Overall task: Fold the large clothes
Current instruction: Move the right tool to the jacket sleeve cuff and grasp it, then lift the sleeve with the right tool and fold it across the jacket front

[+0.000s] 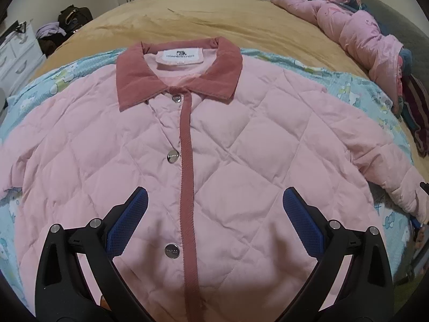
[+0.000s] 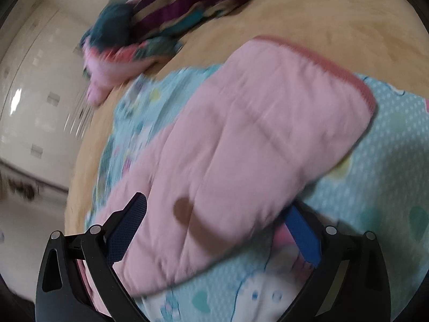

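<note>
A pink quilted jacket (image 1: pixel 214 139) with a dusty-red collar and button strip lies flat, front up and buttoned, on a light blue patterned sheet (image 1: pixel 37 86). My left gripper (image 1: pixel 214 201) is open and empty, hovering over the jacket's lower front. In the blurred right wrist view my right gripper (image 2: pixel 214 209) is open, with the jacket's sleeve (image 2: pixel 254 134) lying between its fingers; the red-trimmed cuff points away from me. The right gripper's tip shows at the sleeve end in the left wrist view (image 1: pixel 425 187).
The tan bed cover (image 1: pixel 214 21) stretches beyond the sheet. A pile of pink and striped clothes (image 1: pixel 362 32) lies along the bed's right side. A white drawer unit (image 1: pixel 16 53) and bags (image 1: pixel 69 18) stand to the left.
</note>
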